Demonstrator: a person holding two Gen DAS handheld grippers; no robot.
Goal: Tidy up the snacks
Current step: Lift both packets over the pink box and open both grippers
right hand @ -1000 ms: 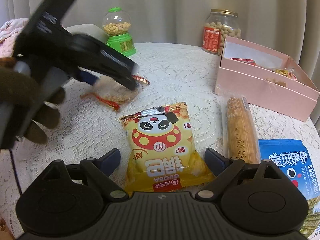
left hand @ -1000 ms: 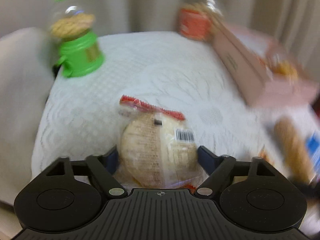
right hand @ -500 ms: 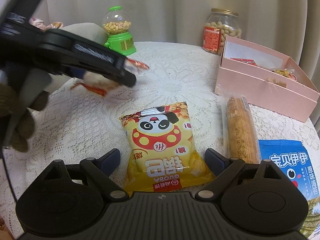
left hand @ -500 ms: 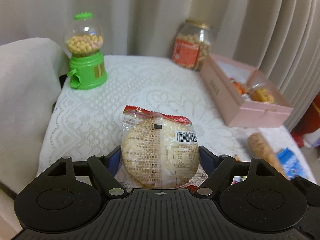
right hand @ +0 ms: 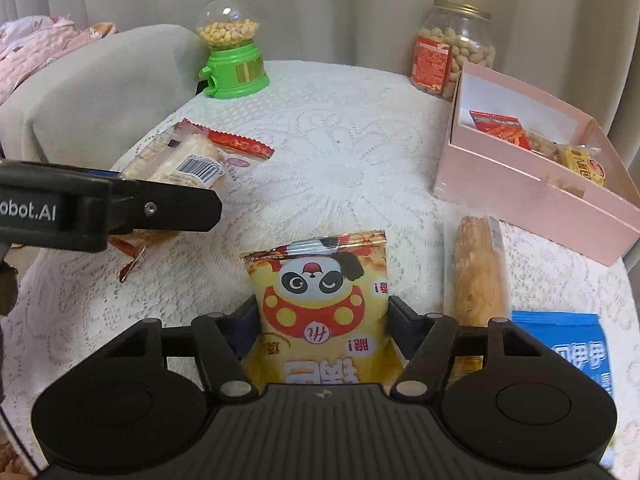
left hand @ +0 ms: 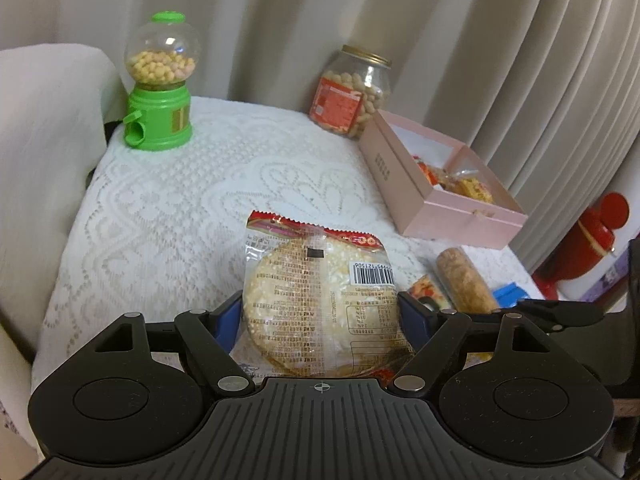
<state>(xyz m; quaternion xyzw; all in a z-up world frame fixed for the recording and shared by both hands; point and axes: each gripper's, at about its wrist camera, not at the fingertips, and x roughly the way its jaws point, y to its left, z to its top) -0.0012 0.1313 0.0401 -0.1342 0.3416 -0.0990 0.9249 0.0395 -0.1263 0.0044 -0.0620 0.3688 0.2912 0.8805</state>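
My left gripper [left hand: 320,316] is shut on a round rice cracker in a clear red-edged wrapper [left hand: 320,292] and holds it above the lace tablecloth [left hand: 168,216]. The cracker also shows in the right wrist view [right hand: 188,160], behind the left gripper's black body. My right gripper [right hand: 320,328] has its fingers closed against both sides of a yellow panda snack bag [right hand: 320,292] on the table. The open pink box [right hand: 532,184] with several snacks inside stands at the right; it also shows in the left wrist view [left hand: 432,196].
A long wrapped biscuit stick [right hand: 476,268] and a blue snack bag [right hand: 576,348] lie at the right front. A green candy dispenser [right hand: 234,48] and a peanut jar [right hand: 452,48] stand at the back. A grey cushion [right hand: 100,88] borders the table's left.
My left gripper has lifted the rice cracker off the table and swung toward the pink box. My right gripper has moved forward and closed its fingers around the yellow panda bag.
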